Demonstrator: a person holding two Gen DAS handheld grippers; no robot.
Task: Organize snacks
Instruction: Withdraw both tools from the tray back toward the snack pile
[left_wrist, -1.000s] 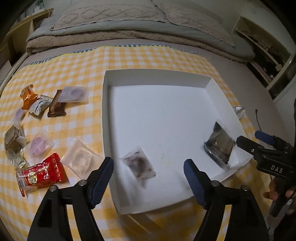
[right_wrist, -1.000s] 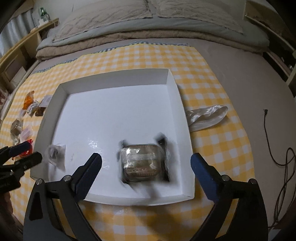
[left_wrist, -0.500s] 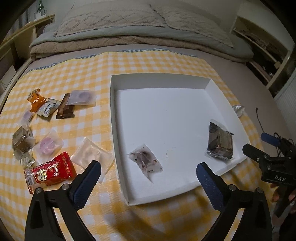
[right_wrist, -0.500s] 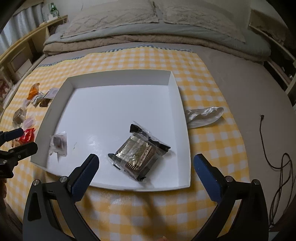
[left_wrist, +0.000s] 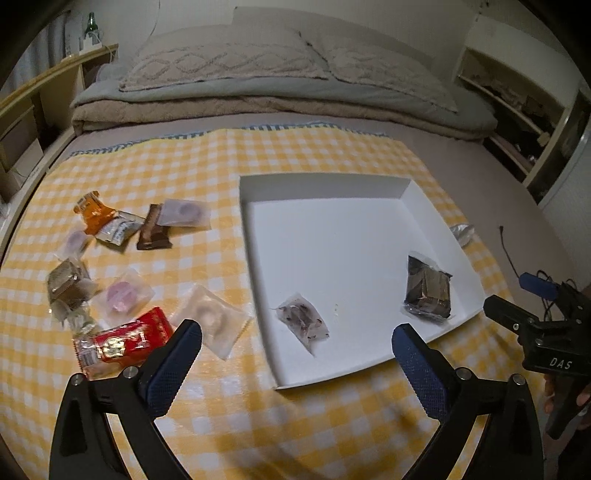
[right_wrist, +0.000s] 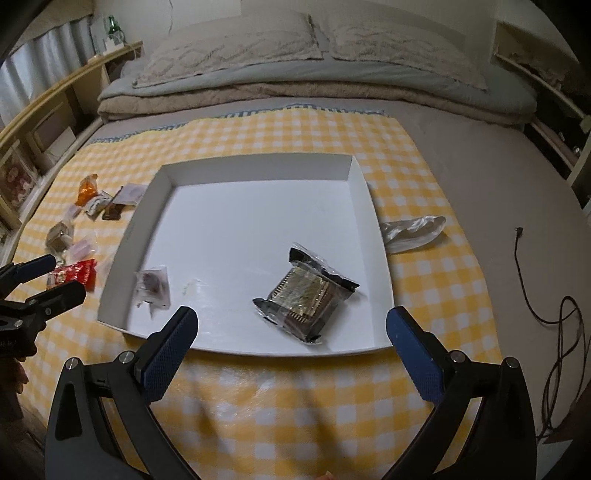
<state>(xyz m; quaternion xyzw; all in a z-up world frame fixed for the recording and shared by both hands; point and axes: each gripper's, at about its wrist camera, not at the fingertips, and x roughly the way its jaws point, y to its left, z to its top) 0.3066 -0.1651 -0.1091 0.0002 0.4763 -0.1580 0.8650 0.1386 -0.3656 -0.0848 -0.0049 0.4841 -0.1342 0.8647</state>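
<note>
A white cardboard tray (left_wrist: 325, 188) lies on a yellow checked cloth (left_wrist: 207, 166) spread over a bed. Two snacks lie inside it: a small clear packet with dark pieces (left_wrist: 303, 323) (right_wrist: 151, 284) and a dark-wrapped square cake (left_wrist: 428, 291) (right_wrist: 306, 295). Left of the tray lie several loose snacks, among them a red packet (left_wrist: 125, 341), a brown bar (left_wrist: 153, 232) and an orange wrapper (left_wrist: 92, 214). My left gripper (left_wrist: 295, 326) hangs open above the tray's near left corner with nothing between its fingers. My right gripper (right_wrist: 291, 312) is open and empty over the tray's near edge.
A crumpled clear wrapper (right_wrist: 413, 229) lies on the cloth just right of the tray. A dark cable (right_wrist: 532, 280) trails over the bare sheet at the right. Pillows (left_wrist: 221, 62) and folded blankets fill the far end of the bed. Shelves line both sides.
Both grippers have drawn back and upward from the tray. The small packet and the dark cake, blurred between the fingers a second ago, now lie still in the tray. The left jaws have widened.
</note>
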